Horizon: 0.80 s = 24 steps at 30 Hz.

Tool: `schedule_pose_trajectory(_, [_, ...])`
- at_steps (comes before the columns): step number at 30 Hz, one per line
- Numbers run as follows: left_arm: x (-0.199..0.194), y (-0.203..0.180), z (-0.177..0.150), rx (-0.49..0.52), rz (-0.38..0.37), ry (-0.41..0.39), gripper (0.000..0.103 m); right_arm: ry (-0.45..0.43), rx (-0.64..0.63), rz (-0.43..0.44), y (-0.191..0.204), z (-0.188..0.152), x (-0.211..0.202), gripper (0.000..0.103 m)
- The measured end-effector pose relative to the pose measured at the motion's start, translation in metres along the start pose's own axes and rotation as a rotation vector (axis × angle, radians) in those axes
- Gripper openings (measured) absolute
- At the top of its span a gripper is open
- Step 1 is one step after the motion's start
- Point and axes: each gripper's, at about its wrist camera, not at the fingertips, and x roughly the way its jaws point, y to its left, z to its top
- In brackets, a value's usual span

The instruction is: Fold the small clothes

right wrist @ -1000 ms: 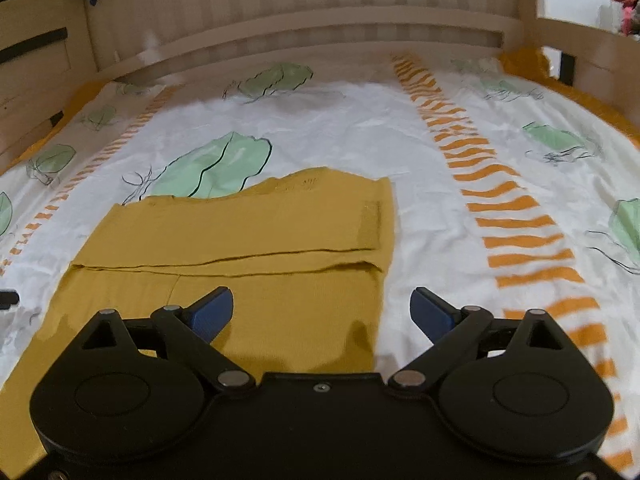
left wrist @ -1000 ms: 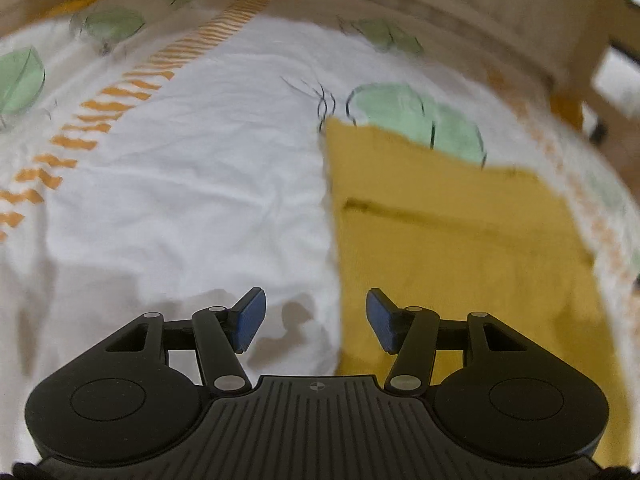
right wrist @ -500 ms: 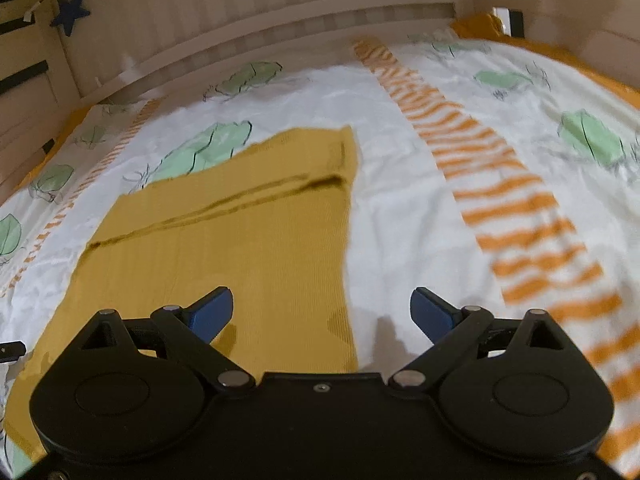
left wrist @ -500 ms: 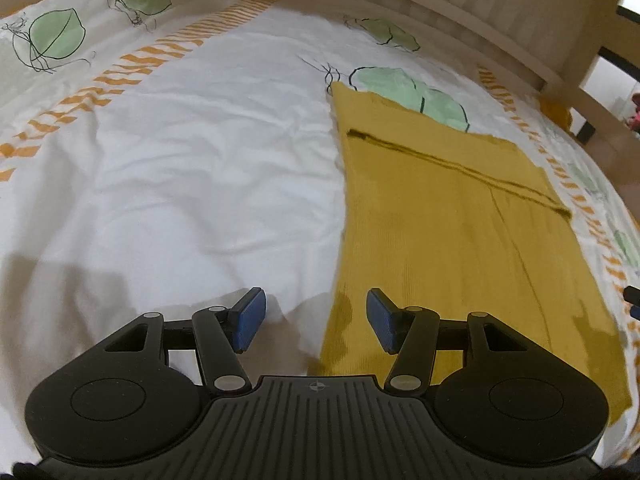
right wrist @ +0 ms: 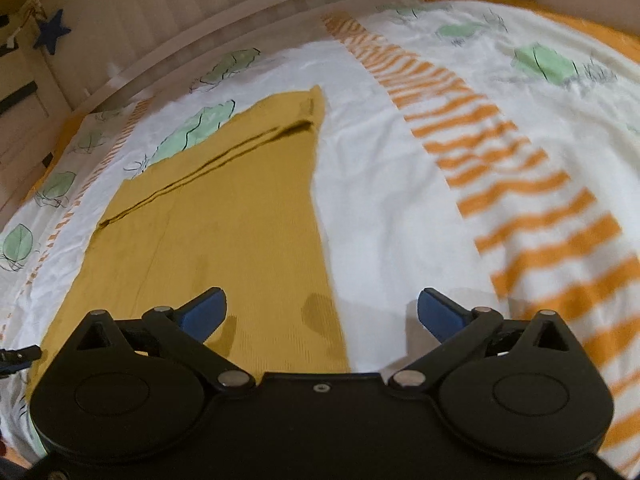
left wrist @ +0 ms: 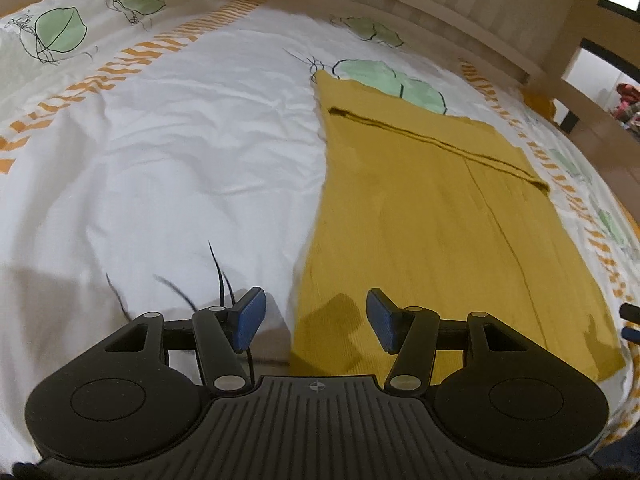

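A mustard-yellow garment (left wrist: pixel 432 216) lies flat on the bed, its far end folded over along a dark crease. My left gripper (left wrist: pixel 316 320) hovers over the near left corner of the garment, jaws open, nothing between the pads. In the right wrist view the same garment (right wrist: pixel 224 216) spreads to the left. My right gripper (right wrist: pixel 322 314) hangs over its near right corner, the jaws opening wide, with only the cloth edge below them. The tip of the right gripper shows at the right edge of the left wrist view.
The bedsheet (left wrist: pixel 168 152) is white with green leaf prints and orange striped bands (right wrist: pixel 516 184). A slatted wooden bed rail (right wrist: pixel 208 12) runs along the far side. A dark blue star (right wrist: pixel 52 36) hangs at the upper left.
Both grippers drew back toward the garment's near edge and sank a little, so its near corners now lie under the jaws. The right jaws spread slightly wider.
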Motion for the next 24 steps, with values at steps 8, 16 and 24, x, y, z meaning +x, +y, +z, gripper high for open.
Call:
schedule_pose_trajectory(8, [-0.011,-0.012,-0.02,0.022,-0.021,0.025,0.056,0.06,0.031,0.06,0.004,-0.023,-0.005,0.103])
schedule_pose_trajectory(16, [-0.006,-0.014,-0.022,0.039,-0.027,0.039,0.067,0.084,0.055,0.078,0.006,-0.029,-0.001,0.103])
schedule_pose_trajectory(24, [-0.006,-0.021,-0.026,0.082,-0.003,0.038,0.068,0.071,0.098,0.095,0.001,-0.032,-0.002,0.103])
